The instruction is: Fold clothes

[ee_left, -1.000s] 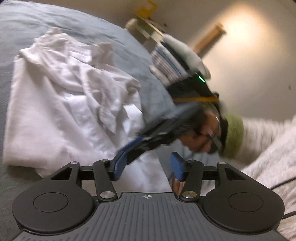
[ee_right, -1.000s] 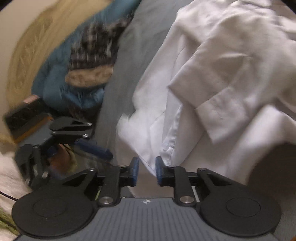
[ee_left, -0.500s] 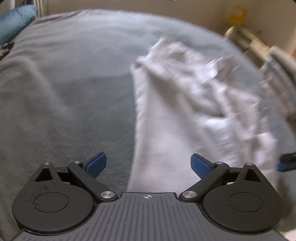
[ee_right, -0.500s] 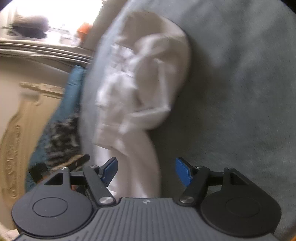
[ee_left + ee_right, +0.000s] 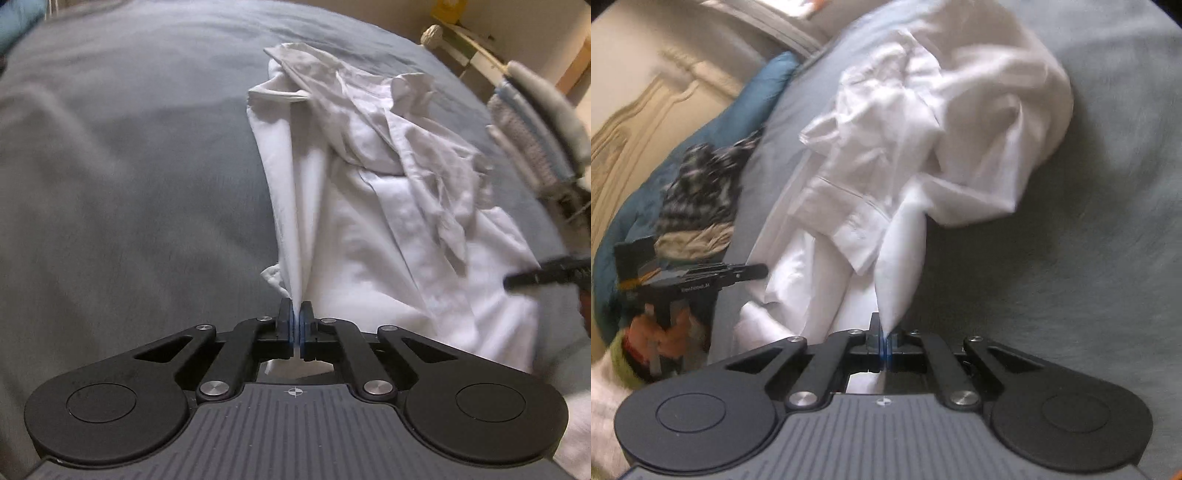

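Note:
A crumpled white shirt (image 5: 369, 177) lies on the grey bed cover (image 5: 129, 166). My left gripper (image 5: 295, 317) is shut on the shirt's near left edge, and the cloth rises in a taut ridge from the pads. In the right wrist view the same white shirt (image 5: 923, 129) spreads ahead, and my right gripper (image 5: 884, 332) is shut on a pulled-up cone of its cloth near the hem. The right gripper's tip (image 5: 543, 275) shows at the right edge of the left view. The left gripper (image 5: 701, 280) shows at the left of the right view, in a person's hand.
A stack of folded clothes (image 5: 535, 136) sits at the bed's right edge in the left wrist view. A blue pillow (image 5: 713, 147) with a checked garment (image 5: 701, 188) lies by the cream headboard (image 5: 646, 110). Bare grey bed cover (image 5: 1089, 221) stretches right of the shirt.
Both grippers stood wide open half a second ago and have closed on the shirt's near edge. Both have dropped closer to the cloth, which now stands up in ridges from the pads.

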Available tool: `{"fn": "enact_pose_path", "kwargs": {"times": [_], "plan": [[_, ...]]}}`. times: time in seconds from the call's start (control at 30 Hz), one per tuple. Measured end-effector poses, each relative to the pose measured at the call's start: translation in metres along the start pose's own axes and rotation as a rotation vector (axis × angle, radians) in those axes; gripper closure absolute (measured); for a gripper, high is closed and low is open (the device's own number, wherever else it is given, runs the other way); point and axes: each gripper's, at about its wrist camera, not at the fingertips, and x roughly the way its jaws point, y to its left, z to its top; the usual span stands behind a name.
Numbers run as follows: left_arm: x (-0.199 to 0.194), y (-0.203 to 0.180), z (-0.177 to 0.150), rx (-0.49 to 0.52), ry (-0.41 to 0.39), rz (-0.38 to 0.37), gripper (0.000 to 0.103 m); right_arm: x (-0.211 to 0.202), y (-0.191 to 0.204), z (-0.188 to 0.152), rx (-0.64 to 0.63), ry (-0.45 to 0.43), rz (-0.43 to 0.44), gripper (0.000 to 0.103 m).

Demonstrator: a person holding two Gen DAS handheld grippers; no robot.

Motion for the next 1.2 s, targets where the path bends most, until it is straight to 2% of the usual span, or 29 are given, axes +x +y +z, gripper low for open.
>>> {"fn": "enact_pose_path", "kwargs": {"times": [0.1,0.2,0.23,0.33,0.37,0.43,0.5,0.6,0.7,0.83,0.87,0.97,1.03,1.07,1.17,1.2], "plan": [[-0.022,0.013,-0.022,-0.049,0.068,-0.046,0.102,-0.039,-0.011,0.002,-0.059,0.025,-0.060,0.102],[-0.024,0.022,-0.041,-0.102,0.138,-0.074,0.102,-0.062,-0.023,0.000,-0.052,0.045,-0.126,0.102],[-0.022,0.022,-0.047,-0.102,0.158,-0.069,0.102,-0.069,-0.030,-0.002,-0.042,0.050,-0.148,0.102],[-0.009,0.013,-0.062,0.010,0.186,0.028,0.101,-0.072,-0.047,-0.005,0.031,0.066,-0.250,0.098],[-0.009,0.012,-0.064,0.025,0.177,0.039,0.101,-0.073,-0.051,-0.006,0.049,0.060,-0.285,0.095],[-0.017,0.012,-0.063,0.025,0.138,0.039,0.099,-0.082,-0.052,-0.009,0.061,0.013,-0.353,0.065],[-0.030,0.013,-0.056,0.022,0.082,0.054,0.093,-0.092,-0.052,-0.012,0.073,-0.033,-0.421,0.059],[-0.050,0.013,-0.041,0.020,-0.014,0.088,0.080,-0.106,-0.037,-0.011,0.050,-0.122,-0.472,0.057],[-0.044,-0.003,-0.016,0.088,-0.069,0.119,0.071,-0.090,0.001,0.003,-0.088,-0.160,-0.429,0.053],[-0.018,-0.032,0.012,0.185,-0.125,0.132,0.058,-0.026,0.064,0.022,-0.299,-0.133,-0.334,0.036],[-0.007,-0.037,0.018,0.173,-0.118,0.115,0.055,-0.009,0.078,0.023,-0.359,-0.108,-0.313,0.036],[0.021,-0.050,0.032,0.121,-0.091,0.057,0.055,0.044,0.113,0.012,-0.575,0.019,-0.291,0.035],[0.033,-0.055,0.036,0.092,-0.078,0.030,0.055,0.069,0.120,-0.003,-0.707,0.097,-0.332,0.036],[0.037,-0.057,0.037,0.089,-0.080,0.027,0.055,0.077,0.117,-0.007,-0.729,0.116,-0.356,0.037],[0.042,-0.059,0.040,0.080,-0.102,0.025,0.055,0.099,0.108,-0.014,-0.766,0.158,-0.406,0.047],[0.042,-0.059,0.041,0.081,-0.113,0.024,0.055,0.093,0.103,-0.009,-0.722,0.141,-0.382,0.066]]}}
